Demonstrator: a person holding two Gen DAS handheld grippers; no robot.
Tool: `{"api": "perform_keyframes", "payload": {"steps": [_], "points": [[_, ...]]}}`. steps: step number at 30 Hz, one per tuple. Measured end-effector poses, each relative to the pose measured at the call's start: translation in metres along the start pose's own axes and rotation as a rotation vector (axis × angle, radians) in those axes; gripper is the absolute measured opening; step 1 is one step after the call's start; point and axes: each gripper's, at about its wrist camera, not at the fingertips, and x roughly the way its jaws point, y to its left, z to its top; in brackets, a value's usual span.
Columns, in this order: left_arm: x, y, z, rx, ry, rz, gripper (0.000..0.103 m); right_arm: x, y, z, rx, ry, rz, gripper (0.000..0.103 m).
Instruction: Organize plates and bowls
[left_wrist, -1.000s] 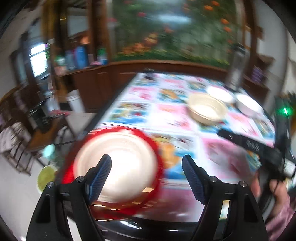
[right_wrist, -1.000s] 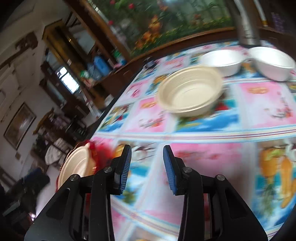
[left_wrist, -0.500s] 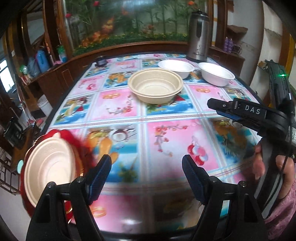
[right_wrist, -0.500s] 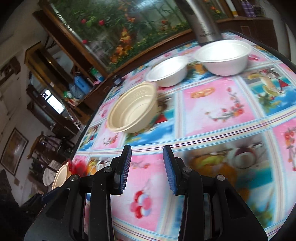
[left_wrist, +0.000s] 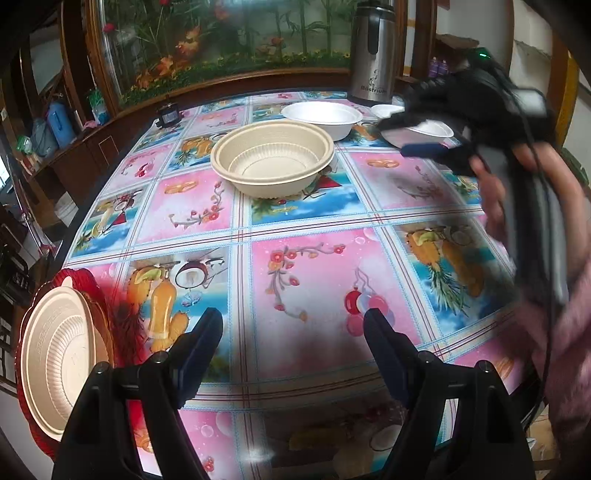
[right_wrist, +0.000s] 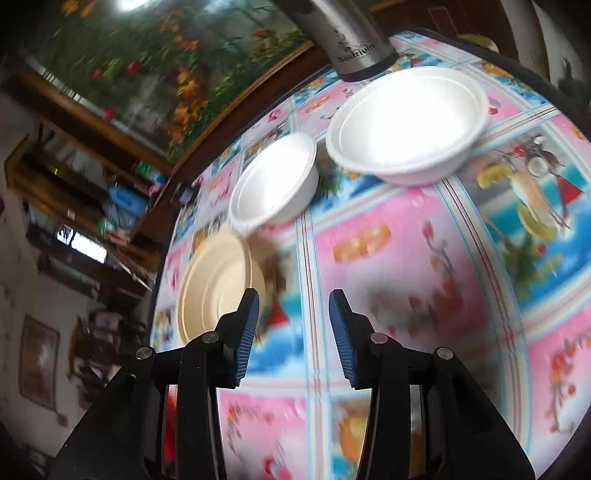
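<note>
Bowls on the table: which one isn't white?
The tan ribbed bowl nearest the cameras, mid-table. The two bowls behind it by the steel kettle, the left white bowl and the right white bowl, are plain white foam.

Bare tablecloth (left_wrist: 314, 280) lies before the tan bowl (left_wrist: 273, 158); white bowls (right_wrist: 406, 125) crowd beside the kettle (left_wrist: 373, 51).

Both wrist views overlook the table (left_wrist: 303, 236), sharing the bowls (right_wrist: 402, 125).
</note>
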Motion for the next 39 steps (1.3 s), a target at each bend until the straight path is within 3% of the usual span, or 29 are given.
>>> {"api": "perform_keyframes", "payload": {"steps": [10,16,19,20,22,25,32,35,39], "points": [[0.007,0.017,0.002,-0.037,0.02,-0.014,0.079,0.046,-0.008,0.058,0.228,-0.048,-0.023,0.04],[0.01,0.02,0.018,-0.055,0.045,-0.067,0.079,0.084,-0.008,0.079,0.336,0.007,-0.045,0.04],[0.009,0.019,0.033,-0.072,0.042,-0.092,0.079,0.094,-0.006,0.085,0.324,0.026,-0.116,0.038],[0.009,0.018,0.036,-0.073,0.04,-0.097,0.079,0.091,-0.006,0.085,0.314,0.004,-0.139,0.034],[0.009,0.013,0.044,-0.077,0.04,-0.117,0.079,0.083,-0.005,0.086,0.265,-0.015,-0.18,0.015],[0.016,0.004,0.051,-0.074,0.057,-0.15,0.079,0.072,-0.007,0.087,0.209,0.005,-0.18,0.009],[0.043,-0.006,0.067,-0.151,0.138,-0.199,0.079,0.034,-0.021,0.072,0.109,0.067,-0.118,0.009],[0.059,-0.006,0.074,-0.235,0.199,-0.251,0.079,0.008,-0.034,0.054,0.066,0.078,-0.113,0.008],[0.07,-0.004,0.079,-0.352,0.218,-0.29,0.079,-0.029,-0.066,0.027,0.059,0.102,-0.094,0.008]]}}
